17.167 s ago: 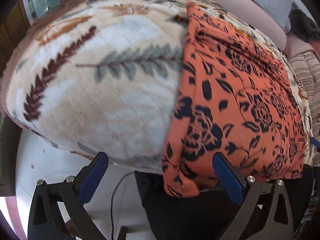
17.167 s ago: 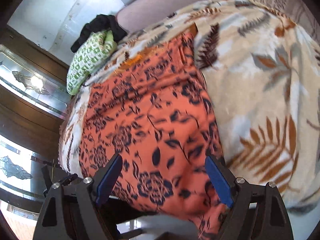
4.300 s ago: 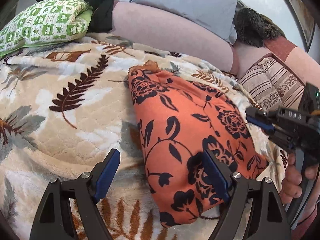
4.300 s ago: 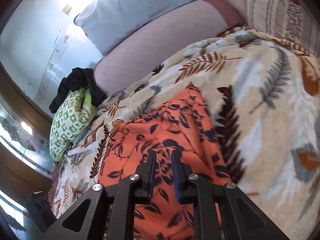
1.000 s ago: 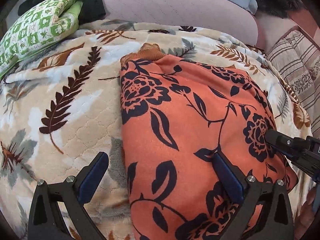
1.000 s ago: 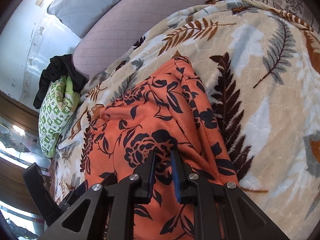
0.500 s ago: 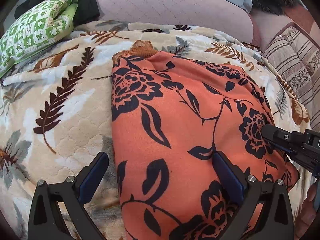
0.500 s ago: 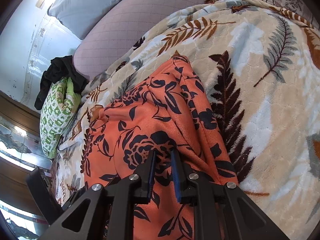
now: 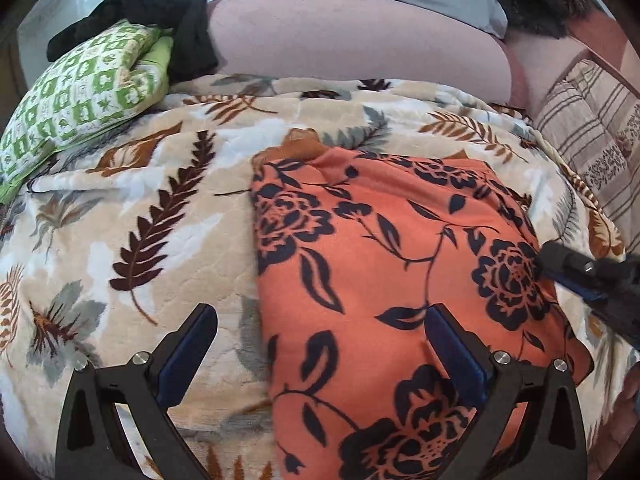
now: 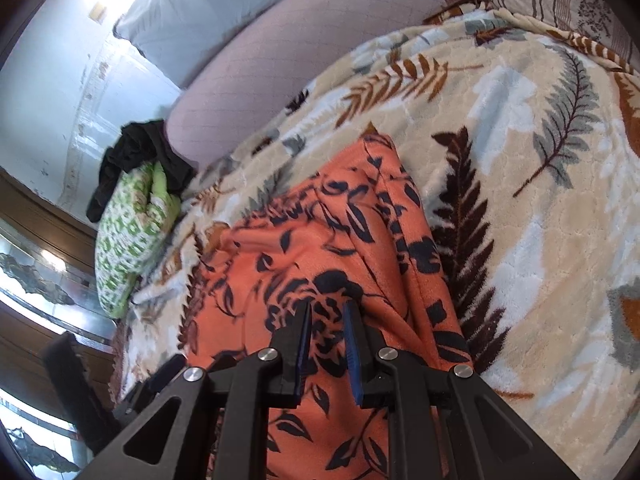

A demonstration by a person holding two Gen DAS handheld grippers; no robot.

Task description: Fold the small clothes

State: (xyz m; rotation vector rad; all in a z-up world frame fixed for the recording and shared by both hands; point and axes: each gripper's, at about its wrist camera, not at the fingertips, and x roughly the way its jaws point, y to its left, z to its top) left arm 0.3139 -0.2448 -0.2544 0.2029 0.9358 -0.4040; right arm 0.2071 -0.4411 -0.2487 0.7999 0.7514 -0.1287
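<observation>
Orange cloth (image 9: 384, 280) with dark flowers lies on the leafy blanket (image 9: 120, 240) that covers the bed. It looks folded into a long shape. Its long side runs away from both cameras, from the near edge of the bed toward the pink cushion (image 9: 352, 44) at the back.

The right gripper (image 10: 326, 312) sits over the near right part of the cloth. Its two blue fingers are close together, with only a thin gap. Cloth shows in that gap, but the pictures do not show clearly if it is pinched or just lies under the tips. In the left view this gripper comes in from the right side and its tip touches the right edge of the cloth.

The left gripper (image 9: 320, 340) has its fingers spread wide and holds nothing. Its right finger is over the cloth and its left finger is over the bare blanket, so the left edge of the cloth runs between them. That edge looks like the nearest thing for it to grab.

A green and white pillow (image 9: 76, 92) lies well apart, at the far left. Black clothes (image 9: 160, 12) rest on top of it. A striped cushion (image 9: 592, 152) sits at the far right
</observation>
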